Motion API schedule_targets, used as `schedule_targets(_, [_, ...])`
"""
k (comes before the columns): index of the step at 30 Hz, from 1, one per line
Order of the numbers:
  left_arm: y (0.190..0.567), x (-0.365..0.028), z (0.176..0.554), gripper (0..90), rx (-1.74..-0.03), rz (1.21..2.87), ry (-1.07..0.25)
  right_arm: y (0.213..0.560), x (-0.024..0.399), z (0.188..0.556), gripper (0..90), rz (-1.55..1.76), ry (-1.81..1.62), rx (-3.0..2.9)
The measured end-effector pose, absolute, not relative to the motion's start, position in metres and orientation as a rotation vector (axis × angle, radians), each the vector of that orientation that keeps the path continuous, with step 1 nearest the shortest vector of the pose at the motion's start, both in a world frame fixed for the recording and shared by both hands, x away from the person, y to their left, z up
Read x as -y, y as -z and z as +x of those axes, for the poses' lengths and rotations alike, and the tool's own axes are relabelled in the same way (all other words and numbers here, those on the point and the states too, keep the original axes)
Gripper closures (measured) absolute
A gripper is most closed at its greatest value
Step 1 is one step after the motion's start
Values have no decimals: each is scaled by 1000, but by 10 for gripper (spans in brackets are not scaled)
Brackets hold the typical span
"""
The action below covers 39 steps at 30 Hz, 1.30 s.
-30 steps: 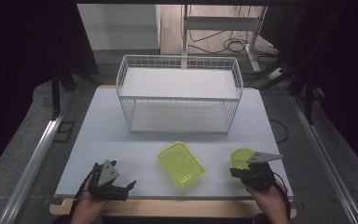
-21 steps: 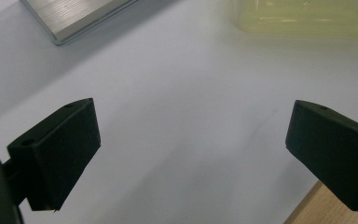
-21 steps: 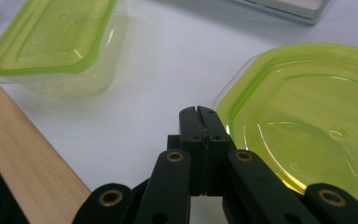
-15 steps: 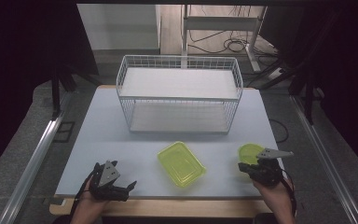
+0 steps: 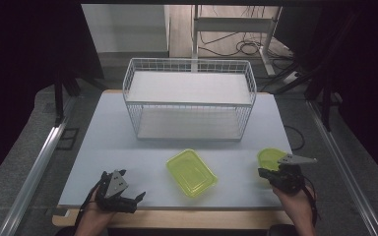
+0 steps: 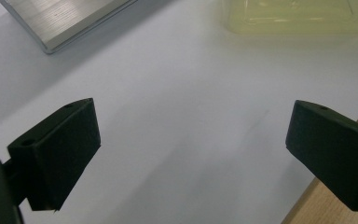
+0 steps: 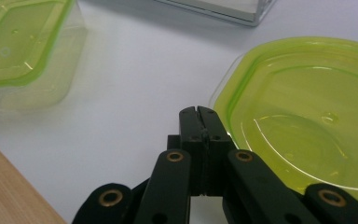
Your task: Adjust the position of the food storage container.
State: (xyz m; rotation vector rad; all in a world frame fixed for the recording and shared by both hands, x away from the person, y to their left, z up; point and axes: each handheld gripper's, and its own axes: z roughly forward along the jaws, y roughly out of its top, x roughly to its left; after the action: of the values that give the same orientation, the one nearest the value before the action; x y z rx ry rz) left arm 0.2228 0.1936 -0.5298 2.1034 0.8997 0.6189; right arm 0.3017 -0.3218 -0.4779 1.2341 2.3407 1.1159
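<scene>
A lab-like recording station: a white table (image 5: 103,147) with a wire basket (image 5: 189,98), dark curtains on both sides, metal rails (image 5: 34,172), and loose cables (image 5: 236,46) on the floor behind

A white table (image 5: 108,147) with a light wooden front edge fills the middle of the high view. A white wire basket (image 5: 189,100) stands on it at upper centre. A rectangular lime-green lidded container (image 5: 191,172) lies at lower centre, and a rounded lime-green container (image 5: 269,158) lies at lower right.
</scene>
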Motion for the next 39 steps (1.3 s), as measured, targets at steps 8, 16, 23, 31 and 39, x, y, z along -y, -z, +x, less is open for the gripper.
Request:
schedule_targets(8, [526, -191, 225, 49, -966, 2096, -517, 475, 318, 297, 888, 1214, -1127, -2337])
schedule_targets(16, [521, -182, 226, 154, -922, 2115, -492, 476, 301, 288, 886, 1107, -1146, -2383])
schedule_targets(23, [516, -181, 246, 460, -884, 2118, -482, 480, 283, 282, 887, 1027, -1176, -2454])
schedule_targets(31, [517, -172, 282, 805, -865, 2178, -421, 482, 258, 276, 894, 961, -1194, -2497])
schedule_targets(39, [521, -150, 324, 864, -831, 2180, -413, 491, 237, 275, 894, 946, -1207, -2574])
